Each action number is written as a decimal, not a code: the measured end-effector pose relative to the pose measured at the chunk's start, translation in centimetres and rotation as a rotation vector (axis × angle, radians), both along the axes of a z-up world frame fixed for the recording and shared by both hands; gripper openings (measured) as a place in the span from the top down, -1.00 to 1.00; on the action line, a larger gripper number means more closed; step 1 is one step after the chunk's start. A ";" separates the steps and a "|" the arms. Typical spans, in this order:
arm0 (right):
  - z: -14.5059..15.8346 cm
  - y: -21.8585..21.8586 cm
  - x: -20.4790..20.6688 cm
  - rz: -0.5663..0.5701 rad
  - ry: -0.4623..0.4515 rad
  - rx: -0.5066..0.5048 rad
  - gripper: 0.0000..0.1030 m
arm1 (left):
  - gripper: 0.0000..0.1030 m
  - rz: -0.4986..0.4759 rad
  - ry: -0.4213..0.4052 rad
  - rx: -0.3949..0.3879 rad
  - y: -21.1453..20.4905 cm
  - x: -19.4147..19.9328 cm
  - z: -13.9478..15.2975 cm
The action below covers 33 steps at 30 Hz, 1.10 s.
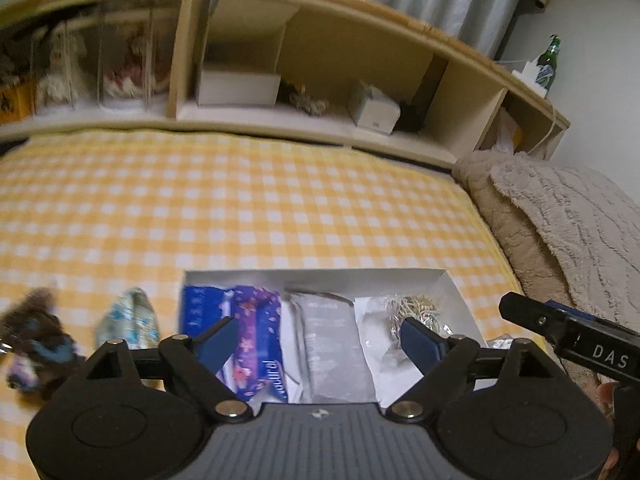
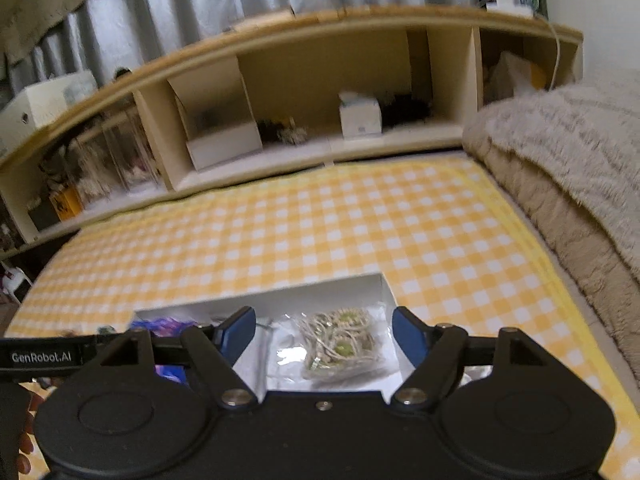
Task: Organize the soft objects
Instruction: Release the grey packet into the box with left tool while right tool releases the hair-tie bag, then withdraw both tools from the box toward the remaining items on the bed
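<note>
A: From the left wrist, what do you see?

B: The left hand-held gripper (image 1: 318,342) hovers over a white box (image 1: 450,284) on the yellow checked bedsheet (image 1: 280,208), its blue pads wide apart with nothing between them. In the box, left to right: a blue-and-purple floral packet (image 1: 256,320), a grey packet (image 1: 332,344) and a clear bag of beige cord (image 1: 412,308). Left of the box on the sheet lie a pale blue patterned pouch (image 1: 130,320) and a dark fuzzy toy (image 1: 34,336). The right hand-held gripper (image 1: 560,328) pokes in at the right edge.

A: And the right wrist?

B: The right hand-held gripper (image 2: 324,336) is spread too, empty, above the clear bag of beige cord (image 2: 340,340) at the box's right end (image 2: 380,284). A beige fleece blanket (image 2: 560,152) is folded along the bed's right side.
</note>
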State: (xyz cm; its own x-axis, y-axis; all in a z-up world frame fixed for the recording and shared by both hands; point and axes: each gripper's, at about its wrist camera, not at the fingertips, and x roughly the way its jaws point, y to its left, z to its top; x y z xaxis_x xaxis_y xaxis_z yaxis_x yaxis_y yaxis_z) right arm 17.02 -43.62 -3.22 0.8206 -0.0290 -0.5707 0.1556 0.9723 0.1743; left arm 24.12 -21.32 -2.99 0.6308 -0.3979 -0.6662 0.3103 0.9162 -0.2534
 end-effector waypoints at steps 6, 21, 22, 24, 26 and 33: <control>2.4 1.5 -2.9 0.000 -0.051 0.004 -0.51 | -0.81 0.001 -0.057 0.011 2.0 -2.9 2.6; 5.0 4.9 -10.5 0.007 -0.086 -0.077 -0.84 | -1.00 -0.004 -0.152 0.046 6.5 -9.8 5.2; 5.1 5.1 -10.9 0.005 -0.087 -0.084 -0.87 | -1.00 -0.004 -0.155 0.045 6.8 -10.1 5.2; 5.3 5.4 -11.5 0.005 -0.087 -0.093 -0.90 | -1.00 -0.003 -0.163 0.043 7.1 -10.6 5.2; 5.4 5.8 -12.2 0.005 -0.088 -0.108 -0.95 | -1.00 -0.003 -0.176 0.037 7.6 -11.2 5.3; 5.7 6.9 -13.7 -0.001 -0.092 -0.145 -1.00 | -1.00 -0.025 -0.198 0.030 8.7 -13.0 5.3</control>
State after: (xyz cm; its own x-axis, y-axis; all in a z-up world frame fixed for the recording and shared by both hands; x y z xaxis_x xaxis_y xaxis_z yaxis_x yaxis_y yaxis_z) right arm 3.36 -36.68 2.48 0.8693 -0.1062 -0.4827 0.1464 0.9881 0.0462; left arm 11.12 -12.64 2.36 0.7409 -0.3966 -0.5420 0.3739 0.9140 -0.1578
